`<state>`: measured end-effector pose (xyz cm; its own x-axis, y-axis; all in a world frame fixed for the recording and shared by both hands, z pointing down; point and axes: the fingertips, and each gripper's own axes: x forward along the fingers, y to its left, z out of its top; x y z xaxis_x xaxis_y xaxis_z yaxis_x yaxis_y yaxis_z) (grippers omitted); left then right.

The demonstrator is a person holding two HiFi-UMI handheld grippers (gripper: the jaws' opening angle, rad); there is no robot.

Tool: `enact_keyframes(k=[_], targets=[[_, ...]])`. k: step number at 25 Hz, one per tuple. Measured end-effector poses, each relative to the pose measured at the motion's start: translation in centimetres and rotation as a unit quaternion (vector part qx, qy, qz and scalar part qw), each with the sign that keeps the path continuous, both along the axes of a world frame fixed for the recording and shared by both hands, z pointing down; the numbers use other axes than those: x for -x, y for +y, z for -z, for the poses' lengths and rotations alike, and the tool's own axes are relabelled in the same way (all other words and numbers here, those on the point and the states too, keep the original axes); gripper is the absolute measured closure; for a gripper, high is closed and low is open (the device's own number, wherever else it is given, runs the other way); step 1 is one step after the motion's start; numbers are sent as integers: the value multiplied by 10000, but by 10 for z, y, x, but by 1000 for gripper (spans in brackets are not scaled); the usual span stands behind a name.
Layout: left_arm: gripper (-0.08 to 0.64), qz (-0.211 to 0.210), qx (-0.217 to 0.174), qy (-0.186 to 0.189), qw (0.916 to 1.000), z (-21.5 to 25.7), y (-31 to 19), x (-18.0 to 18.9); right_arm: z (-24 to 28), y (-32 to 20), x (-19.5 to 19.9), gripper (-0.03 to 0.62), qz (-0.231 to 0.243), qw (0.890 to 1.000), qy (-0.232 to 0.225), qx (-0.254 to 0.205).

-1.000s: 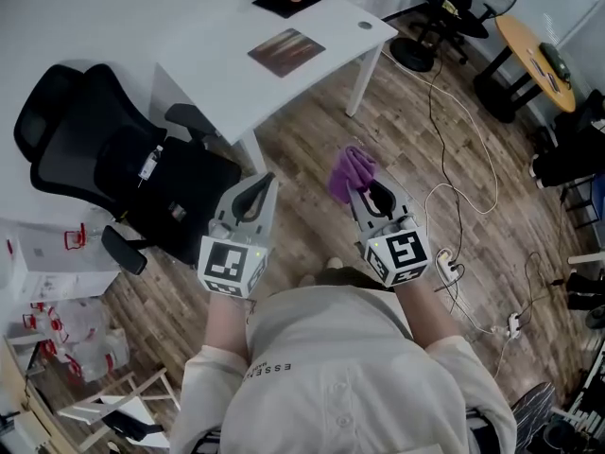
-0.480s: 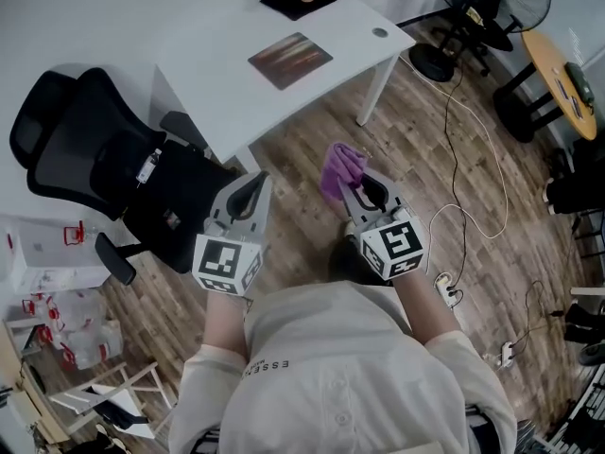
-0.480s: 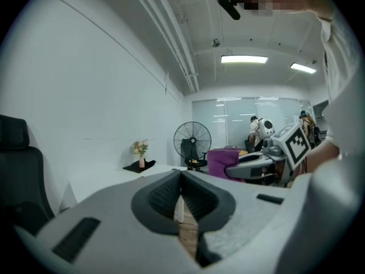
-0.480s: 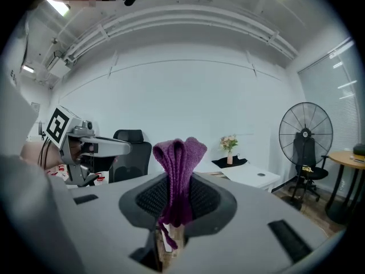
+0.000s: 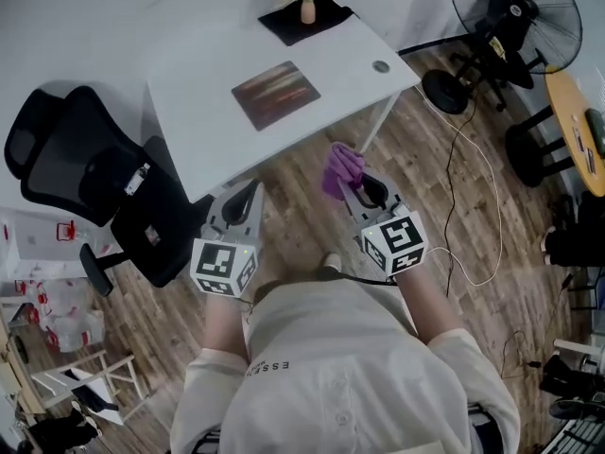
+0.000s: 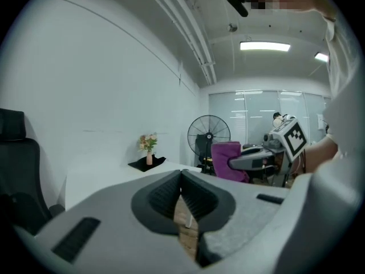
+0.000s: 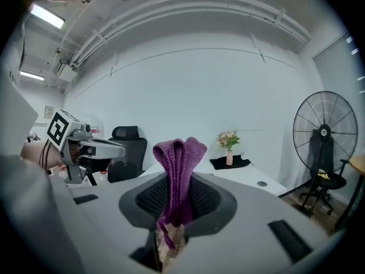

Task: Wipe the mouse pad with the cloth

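Right gripper (image 5: 350,180): my jaws were clamped on the purple cloth (image 5: 340,165), its folded bulk standing clear of the tips, presumably so that free fabric could meet the surface. Left gripper (image 5: 251,193): jaws together, nothing between them. The mouse pad (image 5: 276,94) lay on the white desk (image 5: 189,112), farther off, untouched. Neither gripper view showed the pad, and the cloth's tail was hidden between my jaws.
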<state>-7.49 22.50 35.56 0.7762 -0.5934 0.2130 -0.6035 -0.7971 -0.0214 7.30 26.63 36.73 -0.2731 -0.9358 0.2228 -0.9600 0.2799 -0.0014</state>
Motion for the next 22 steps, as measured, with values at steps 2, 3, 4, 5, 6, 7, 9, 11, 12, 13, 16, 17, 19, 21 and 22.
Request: enact_keyframes(k=[2,3,4,5,6,7,9,11,12,13,16,17,19,21,22], targets=[[558,80,4,-56,10000,-3,-12,-17,-5,-17,-19,502,66,10000,12,73],[558,117,29,-86,9999,-5,-18,-25,-8,-26,-27,502,106,9999,26,115],[558,154,69,-114,9998,-8,-24,-30,-11,-34,-33,502,160,9997,42,158],[558,193,119,-133,9997,-11,-29,-34,-13,-43,-37,502,230,9995,62,198],[558,240,172,-138,9995,-13,-35,-36,-15,-52,-39,502,311,9992,84,230],[558,298,220,-129,9992,-15,-42,-37,-17,-62,-42,502,391,9989,108,256],[558,426,273,-103,9987,-16,-59,-39,-19,-83,-46,502,513,9981,144,304],[558,527,274,-96,9982,-17,-78,-40,-22,-106,-48,502,602,9974,152,357],[558,570,271,-97,9980,-18,-89,-40,-24,-117,-47,502,653,9970,154,383],[558,610,268,-96,9977,-19,-100,-40,-27,-129,-46,502,711,9965,161,409],[558,711,259,-70,9971,-24,-137,-40,-37,-169,-39,502,902,9946,203,478],[558,749,262,-57,9968,-26,-151,-39,-39,-184,-36,502,964,9938,206,504],[558,851,285,-49,9960,-30,-181,-35,-44,-215,-28,502,1099,9921,210,574],[558,958,310,-68,9949,-34,-213,-31,-49,-248,-20,502,1242,9897,253,661],[558,1004,318,-86,9944,-36,-229,-28,-51,-264,-16,502,1314,9883,287,713]])
